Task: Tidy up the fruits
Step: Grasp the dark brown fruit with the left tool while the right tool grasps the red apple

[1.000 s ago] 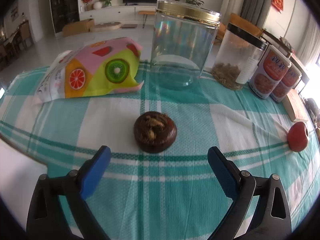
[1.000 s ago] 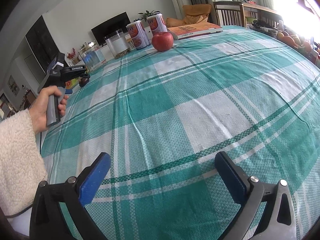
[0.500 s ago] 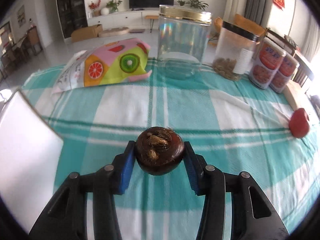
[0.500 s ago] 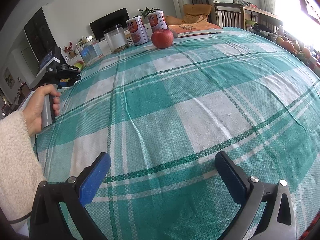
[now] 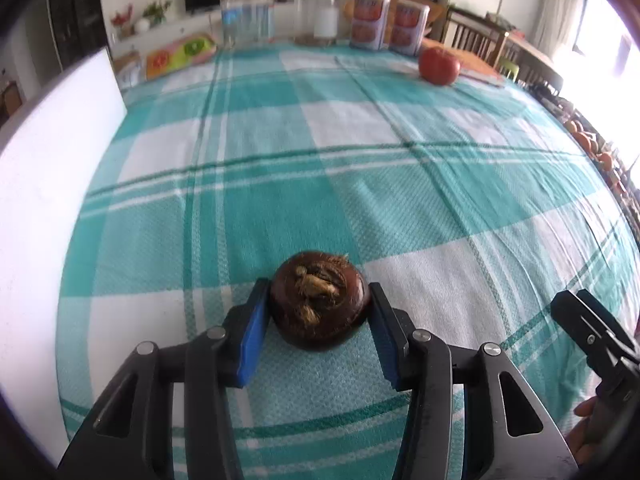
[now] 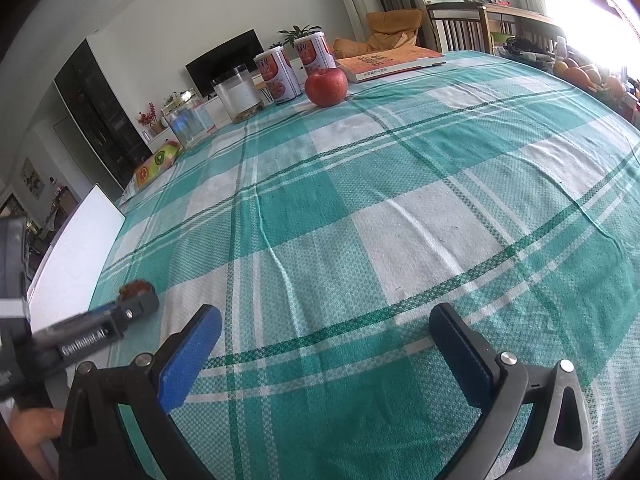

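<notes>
My left gripper (image 5: 318, 312) is shut on a dark brown round fruit (image 5: 319, 300) with a dry tan calyx on top, held low over the near part of the green-checked tablecloth (image 5: 360, 184). The same fruit (image 6: 135, 289) and the left gripper show at the left of the right wrist view. A red apple (image 5: 439, 65) sits at the far right of the table; it also shows in the right wrist view (image 6: 326, 87). My right gripper (image 6: 326, 346) is open and empty above the cloth near the front edge.
At the far end stand a clear gold-lidded jar (image 6: 188, 120), a black-lidded jar (image 6: 239, 98), two red-labelled cans (image 6: 294, 66), a fruit-print bag (image 6: 154, 164) and an orange book (image 6: 390, 62). A white board (image 5: 48, 184) lies at the left edge.
My left gripper closed on the brown fruit, lifted it and carried it back from the far end to the near left of the table, close to the right gripper. The right gripper stayed open.
</notes>
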`<state>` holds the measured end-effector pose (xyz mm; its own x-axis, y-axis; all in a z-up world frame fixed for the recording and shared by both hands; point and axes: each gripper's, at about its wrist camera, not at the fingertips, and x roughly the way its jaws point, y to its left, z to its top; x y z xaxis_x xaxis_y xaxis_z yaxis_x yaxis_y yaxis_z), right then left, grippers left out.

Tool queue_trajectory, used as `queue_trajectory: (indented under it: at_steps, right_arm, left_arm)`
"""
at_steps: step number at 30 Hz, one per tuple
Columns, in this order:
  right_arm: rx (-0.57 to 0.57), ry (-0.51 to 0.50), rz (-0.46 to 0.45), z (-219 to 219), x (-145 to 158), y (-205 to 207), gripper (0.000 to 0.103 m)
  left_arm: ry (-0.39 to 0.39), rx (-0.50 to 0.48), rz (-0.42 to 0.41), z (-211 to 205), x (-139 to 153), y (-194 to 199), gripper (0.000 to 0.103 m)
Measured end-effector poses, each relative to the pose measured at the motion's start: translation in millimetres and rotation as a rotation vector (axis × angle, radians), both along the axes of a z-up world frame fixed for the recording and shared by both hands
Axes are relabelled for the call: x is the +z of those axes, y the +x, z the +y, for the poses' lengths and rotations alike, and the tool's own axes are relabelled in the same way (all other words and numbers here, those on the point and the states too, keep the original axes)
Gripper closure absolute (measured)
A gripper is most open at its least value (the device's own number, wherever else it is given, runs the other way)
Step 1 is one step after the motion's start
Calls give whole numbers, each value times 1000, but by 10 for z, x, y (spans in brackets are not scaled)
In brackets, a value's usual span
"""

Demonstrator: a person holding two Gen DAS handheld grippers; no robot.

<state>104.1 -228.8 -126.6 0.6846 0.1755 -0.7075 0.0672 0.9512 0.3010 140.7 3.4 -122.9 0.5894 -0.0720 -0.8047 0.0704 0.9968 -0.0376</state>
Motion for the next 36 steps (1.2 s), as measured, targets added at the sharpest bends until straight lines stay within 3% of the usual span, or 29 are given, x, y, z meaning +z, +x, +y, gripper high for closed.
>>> queue_trajectory:
  at_steps: [1,3,6,18,22,26,30,36]
  right_arm:
    - [0,-3,1,5,-1,-1,0]
    - [0,-8,2,13,-2,2,0]
    - [-1,-6,1,13,-6,-1,0]
    - [0,-14,6,18,-4,-3,0]
    - [33,-20,53,-8,22,90,0]
    - [70,-78,74,-214,155,600,0]
    - [72,-166,29,-464,406,1495,0]
    - [73,-118,44,-460,492,2871,0]
  left_arm:
    - [62,19,-11,-23,-15,-7,23]
    - [114,62,-22,6,-47,9,6]
    - [41,87,9,147,-64,58,4]
    - [47,85,10,114,-99,28,3]
    - [47,86,9,120,-99,30,2]
    - [47,86,9,112,-97,28,2]
    - [47,86,9,121,-105,35,2]
    - [47,86,9,115,-103,34,2]
